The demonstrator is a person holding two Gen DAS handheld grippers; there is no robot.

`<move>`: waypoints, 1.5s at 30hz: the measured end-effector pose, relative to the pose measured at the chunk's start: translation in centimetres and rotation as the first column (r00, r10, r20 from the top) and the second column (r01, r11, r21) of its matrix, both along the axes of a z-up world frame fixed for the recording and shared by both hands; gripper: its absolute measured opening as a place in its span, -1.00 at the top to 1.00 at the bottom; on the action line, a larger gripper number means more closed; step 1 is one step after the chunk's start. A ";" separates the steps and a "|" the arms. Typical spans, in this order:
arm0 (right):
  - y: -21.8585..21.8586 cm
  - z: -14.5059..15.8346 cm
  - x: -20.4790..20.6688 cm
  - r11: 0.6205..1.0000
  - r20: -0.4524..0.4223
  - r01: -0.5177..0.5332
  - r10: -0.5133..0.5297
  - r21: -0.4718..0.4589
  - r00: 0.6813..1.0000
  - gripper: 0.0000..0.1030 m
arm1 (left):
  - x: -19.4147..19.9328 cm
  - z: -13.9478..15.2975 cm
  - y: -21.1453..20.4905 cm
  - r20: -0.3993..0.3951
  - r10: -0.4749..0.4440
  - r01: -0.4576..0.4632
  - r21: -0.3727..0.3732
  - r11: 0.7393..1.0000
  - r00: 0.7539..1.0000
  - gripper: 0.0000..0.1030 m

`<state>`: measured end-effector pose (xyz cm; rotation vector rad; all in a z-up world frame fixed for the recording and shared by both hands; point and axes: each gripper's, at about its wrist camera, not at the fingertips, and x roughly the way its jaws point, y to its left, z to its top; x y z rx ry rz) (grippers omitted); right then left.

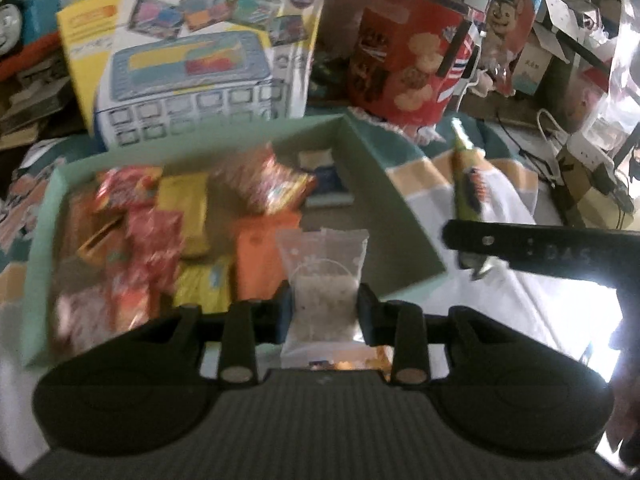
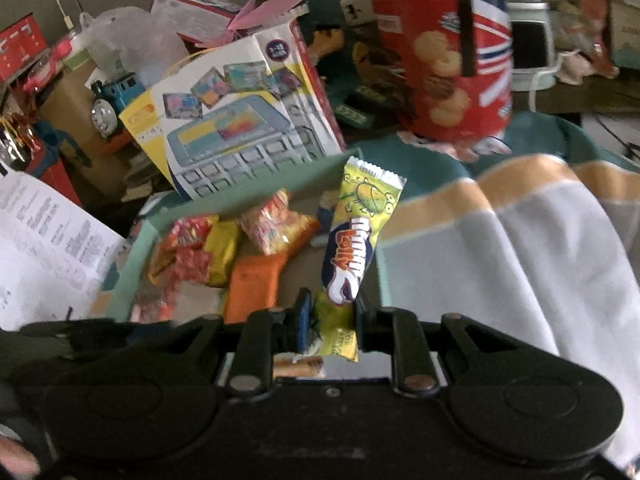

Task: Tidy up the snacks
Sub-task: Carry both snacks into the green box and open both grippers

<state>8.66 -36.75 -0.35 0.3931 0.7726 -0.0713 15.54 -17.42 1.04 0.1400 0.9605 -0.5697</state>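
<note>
A pale green box (image 1: 400, 184) holds several snack packets in red, yellow and orange. My left gripper (image 1: 324, 312) is shut on a clear packet of whitish snack (image 1: 324, 276), held over the box's near right part. My right gripper (image 2: 328, 320) is shut on a yellow-green lolly wrapper (image 2: 360, 224), held upright over the right end of the box (image 2: 256, 196). In the left wrist view the right gripper's finger (image 1: 540, 244) and the wrapper (image 1: 468, 184) show just outside the box's right wall.
A toy keyboard box (image 1: 192, 68) and a red biscuit tin (image 1: 408, 64) stand behind the box. A striped cloth (image 2: 520, 240) covers the surface to the right. A printed paper sheet (image 2: 44, 248) lies at left. Clutter and cables fill the far right (image 1: 580, 160).
</note>
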 end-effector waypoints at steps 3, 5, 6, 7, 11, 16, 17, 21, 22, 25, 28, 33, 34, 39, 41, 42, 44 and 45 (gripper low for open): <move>-0.4 0.1 2.7 1.000 -0.017 -0.027 0.027 -0.002 0.999 0.58 | 1.9 -0.5 -1.7 -0.018 0.003 -0.003 -0.015 1.000 1.000 0.37; -0.5 0.0 4.4 0.999 -0.033 -0.051 0.051 -0.015 0.998 0.58 | 3.1 -1.2 -2.6 -0.039 0.006 -0.007 -0.026 1.000 0.999 0.37; -0.6 -0.2 5.2 0.998 -0.042 -0.062 0.061 -0.023 0.997 0.58 | 3.5 -1.6 -2.9 -0.048 0.009 -0.010 -0.027 1.000 0.999 0.37; -0.6 -0.4 5.9 0.997 -0.050 -0.071 0.070 -0.027 0.996 0.58 | 4.0 -2.1 -3.3 -0.056 0.012 -0.014 -0.027 1.000 0.998 0.37; -1.1 -1.3 8.2 0.995 -0.084 -0.096 0.092 -0.034 0.992 0.56 | 5.1 -3.5 -4.1 -0.083 0.017 -0.019 -0.028 0.999 0.996 0.37; -1.9 -1.1 8.5 0.999 -0.038 -0.050 0.049 -0.021 0.998 -0.76 | 5.4 -4.2 -4.4 -0.057 0.033 -0.033 -0.003 0.999 0.998 -0.75; -2.0 -0.8 8.2 0.999 -0.012 -0.036 0.036 -0.027 0.999 -0.94 | 5.3 -4.1 -4.2 -0.040 0.038 -0.038 -0.004 0.999 0.998 -0.79; -2.1 -0.6 7.7 1.000 0.004 -0.006 0.006 -0.016 1.000 -1.00 | 5.3 -3.5 -3.6 -0.023 0.057 -0.056 0.005 0.998 0.998 -0.95; -2.2 -0.7 7.6 1.000 0.000 -0.001 0.001 -0.008 1.000 -1.00 | 5.3 -3.5 -3.5 -0.024 0.060 -0.060 0.004 0.998 0.998 -0.95; -2.1 -0.8 7.2 1.000 -0.014 0.009 -0.009 -0.006 1.000 -1.00 | 5.0 -3.1 -2.9 -0.028 0.066 -0.066 0.004 0.998 0.997 -0.98; -1.9 -0.8 6.3 1.000 -0.016 0.015 -0.015 -0.003 1.000 -1.00 | 4.4 -2.7 -2.4 -0.021 0.070 -0.070 0.007 0.998 0.997 -1.00; -1.3 -0.3 4.7 1.000 -0.025 0.021 -0.021 -0.007 0.999 -1.00 | 3.3 -2.0 -1.8 -0.014 0.066 -0.066 0.017 0.998 0.998 -1.00; -1.2 -0.1 4.5 1.000 -0.026 0.020 -0.020 -0.011 0.999 -1.00 | 3.0 -1.8 -1.7 -0.012 0.067 -0.067 0.017 0.998 0.998 -1.00; -0.6 1.3 2.7 1.000 -0.014 0.026 -0.026 -0.017 1.000 -1.00 | 1.4 -0.4 -1.0 0.007 0.068 -0.068 0.013 0.998 0.998 -1.00; -0.3 1.9 1.9 1.000 -0.007 0.028 -0.028 -0.014 1.000 -1.00 | 0.6 0.3 -0.6 0.018 0.066 -0.066 0.011 0.998 0.998 -1.00; -0.1 2.1 1.5 1.000 -0.004 0.027 -0.027 -0.013 1.000 -1.00 | 0.2 0.6 -0.4 0.023 0.066 -0.066 0.010 0.998 0.998 -1.00; 0.4 2.5 0.7 1.000 -0.002 0.025 -0.025 -0.010 1.000 -1.00 | -0.4 1.1 -0.1 0.030 0.066 -0.067 0.008 0.998 0.997 -1.00; 0.6 2.7 0.2 1.000 -0.002 0.023 -0.023 -0.007 1.000 -1.00 | -0.7 1.3 0.1 0.034 0.067 -0.067 0.008 0.998 0.997 -1.00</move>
